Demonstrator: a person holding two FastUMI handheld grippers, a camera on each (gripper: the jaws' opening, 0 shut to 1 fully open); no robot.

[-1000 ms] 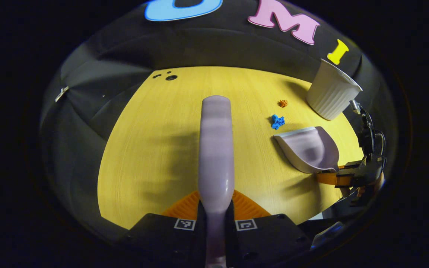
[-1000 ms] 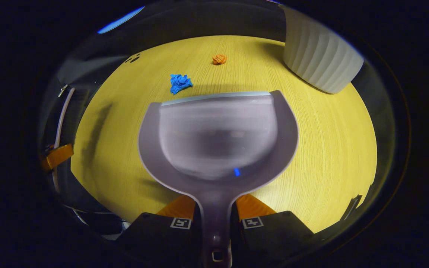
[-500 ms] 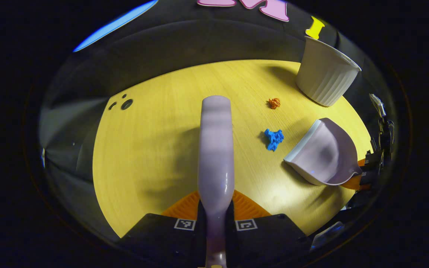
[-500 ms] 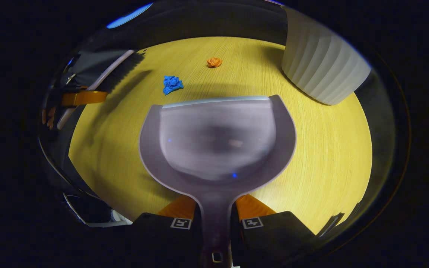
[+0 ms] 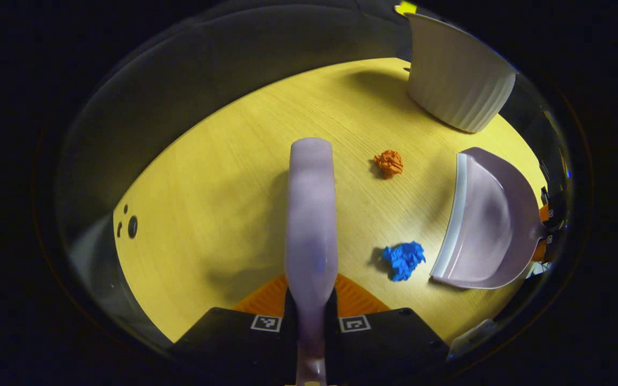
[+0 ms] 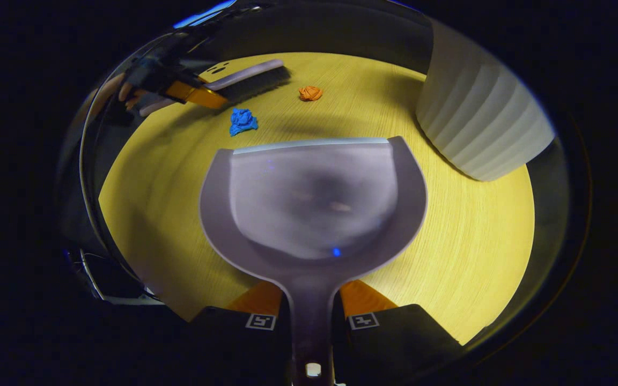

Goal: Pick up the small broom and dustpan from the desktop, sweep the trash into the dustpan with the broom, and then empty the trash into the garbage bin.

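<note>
L tongs [image 5: 310, 316] grip broom [image 5: 310, 214] handle, R tongs [image 6: 311, 316] grip dustpan [image 6: 314, 198] handle; both look light, stiff plastic; paper scraps [image 5: 404, 260] mid-tabletop prob. flimsy.

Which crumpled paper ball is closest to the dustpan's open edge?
The blue paper ball. It lies just off the front lip of the dustpan, while the orange paper ball sits farther out, toward the white bin.

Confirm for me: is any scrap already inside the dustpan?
No. The dustpan is bare inside, and the blue scrap and orange scrap lie on the desktop beyond its lip.
</note>
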